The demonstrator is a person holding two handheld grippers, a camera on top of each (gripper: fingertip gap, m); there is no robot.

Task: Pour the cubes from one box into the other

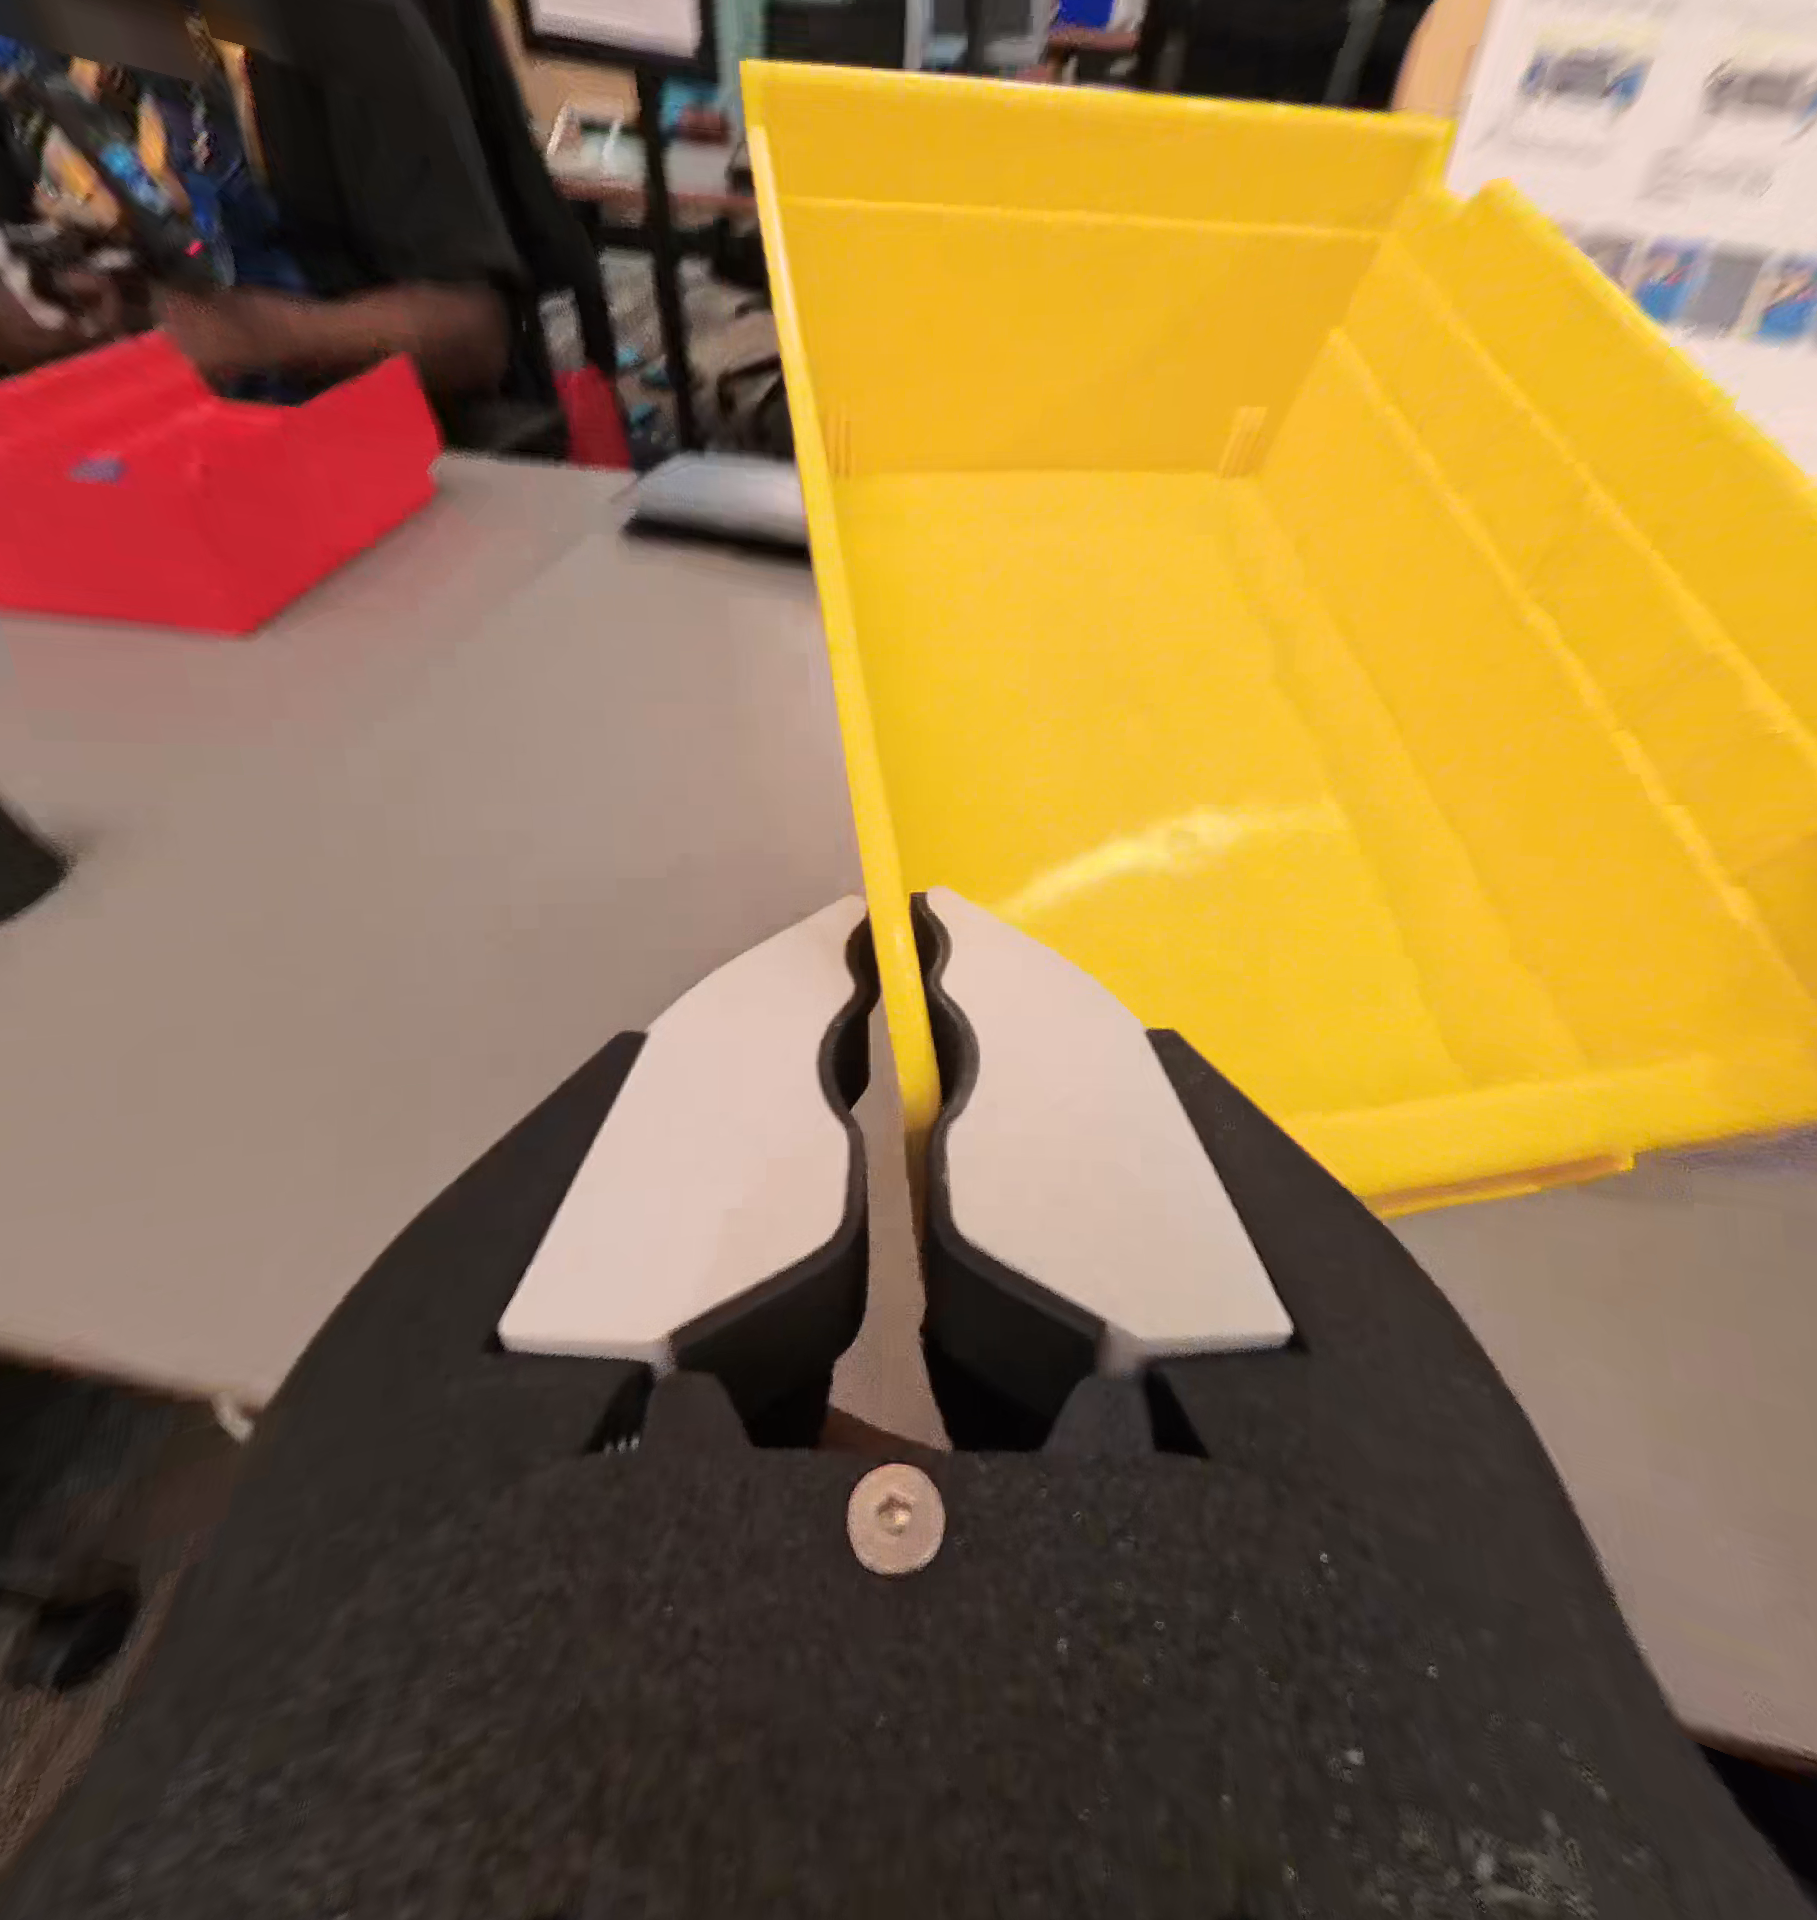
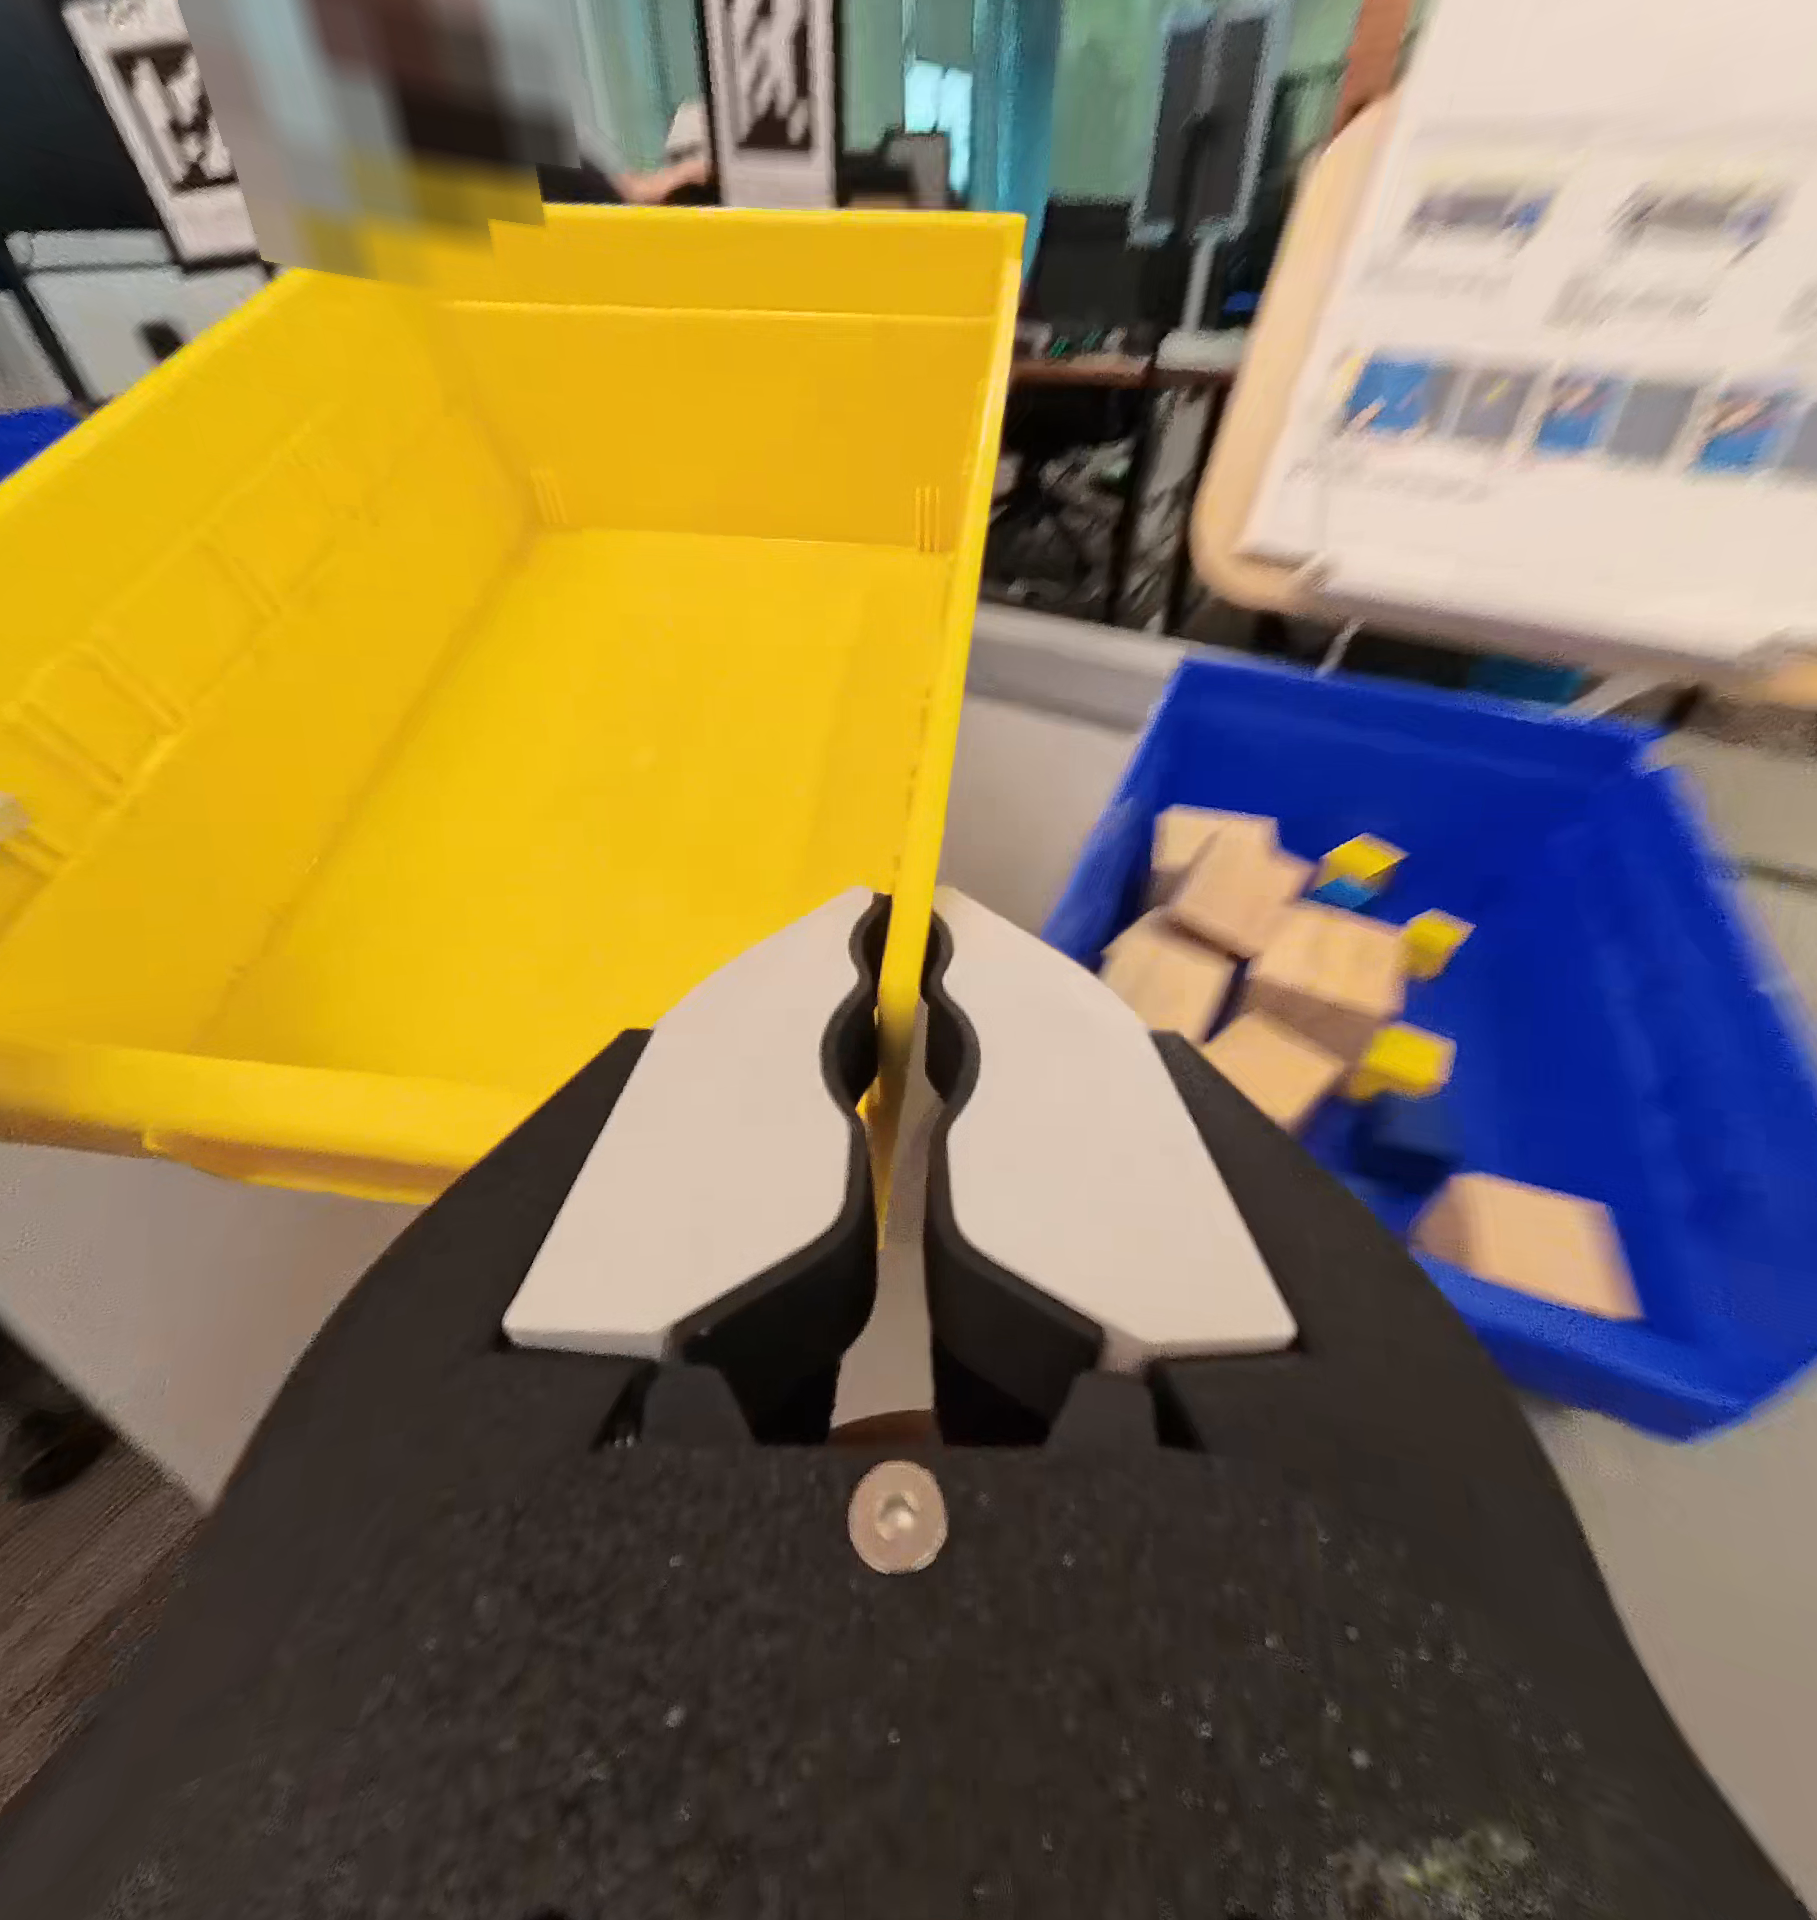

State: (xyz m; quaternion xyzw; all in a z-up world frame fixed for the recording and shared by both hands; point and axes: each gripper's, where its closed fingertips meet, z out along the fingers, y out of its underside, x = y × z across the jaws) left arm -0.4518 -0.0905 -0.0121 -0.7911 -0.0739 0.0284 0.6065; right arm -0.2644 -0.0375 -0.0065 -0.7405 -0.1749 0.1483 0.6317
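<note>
The left gripper (image 1: 891, 914) has its two fingers pinched tight on the thin side wall of the yellow box (image 1: 1143, 727), with one finger (image 1: 748, 1122) outside the wall and the other inside. The right gripper (image 2: 909, 914) does the same on the other side wall of the yellow box (image 2: 571, 779) — its fingers (image 2: 1070, 1143) squeeze the wall with only the plastic between them. So the box is held up by both sides, off the grey table (image 1: 416, 831). Nothing can be seen inside the yellow box; only its bare floor shows. In the left wrist view the box fills the picture from 12 o'clock round to 4 o'clock, and a red box (image 1: 187, 488) sits on the table at 10 o'clock, well apart from it. A person in a dark top (image 1: 364, 187) sits behind the red box, at 11 o'clock. A flat grey thing (image 1: 722, 504) lies on the table near the middle top, but it is too blurry to say what it is. In the right wrist view the yellow box fills the left half, from 9 o'clock to 12 o'clock. A blue box (image 2: 1662, 1039) rests on the table at 3 o'clock, near the yellow one. The cubes (image 2: 1288, 987) lie in a loose heap inside the blue box — most are plain wood, and a few small ones are yellow and blue. A white board with pictures (image 2: 1610, 364) stands behind at 2 o'clock.
</note>
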